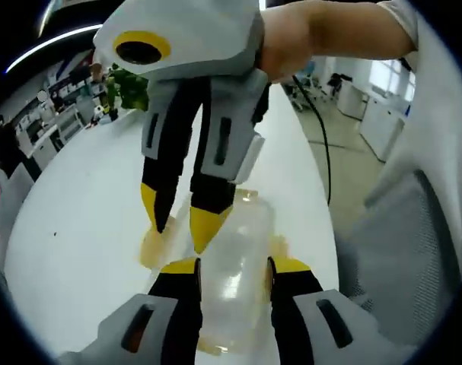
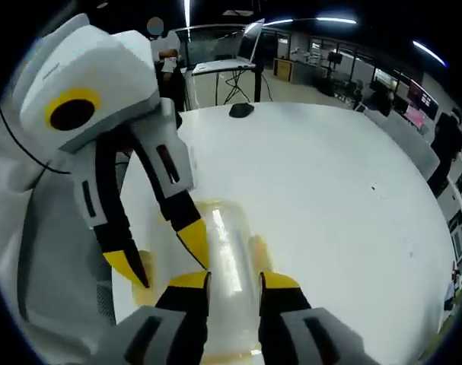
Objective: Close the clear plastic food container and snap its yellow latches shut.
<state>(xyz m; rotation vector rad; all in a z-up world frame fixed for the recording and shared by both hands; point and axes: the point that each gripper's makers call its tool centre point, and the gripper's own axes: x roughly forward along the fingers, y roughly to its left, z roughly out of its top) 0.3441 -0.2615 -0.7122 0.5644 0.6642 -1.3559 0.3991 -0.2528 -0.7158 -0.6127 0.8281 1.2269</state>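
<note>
Two grippers meet head-on over a clear container point(image 1: 234, 266) lying on a white surface point(image 1: 86, 213), near the edge closest to the person.

Left gripper view: the left gripper point(image 1: 234, 266) reaches from below, its fingers point(image 1: 181, 268) set one on each long side of the container at a narrow spread; whether the pads press the walls cannot be told. The right gripper point(image 1: 181, 228) descends from above, its fingers parted, one tip beside a yellow latch point(image 1: 151, 247) on the container's left side, the other over the lid; contact is unclear. A second latch point(image 1: 280, 245) shows at the right side.

Right gripper view: the right gripper point(image 2: 234, 280) straddles the container point(image 2: 227, 251) from below in the same narrow way, and the left gripper point(image 2: 166, 255) enters from the left with fingers apart, one tip on or just above the lid, the other outside the container near a latch point(image 2: 143, 293). Another latch point(image 2: 257, 247) lies on the far side.

The container's long axis runs along both grippers' lines of sight, so the latches lie to either side of each finger pair. The lid appears seated; the latches look splayed outward, hence probably unsnapped. Both grippers are equally near; each latch calls for an inward push across the long axis.
</note>
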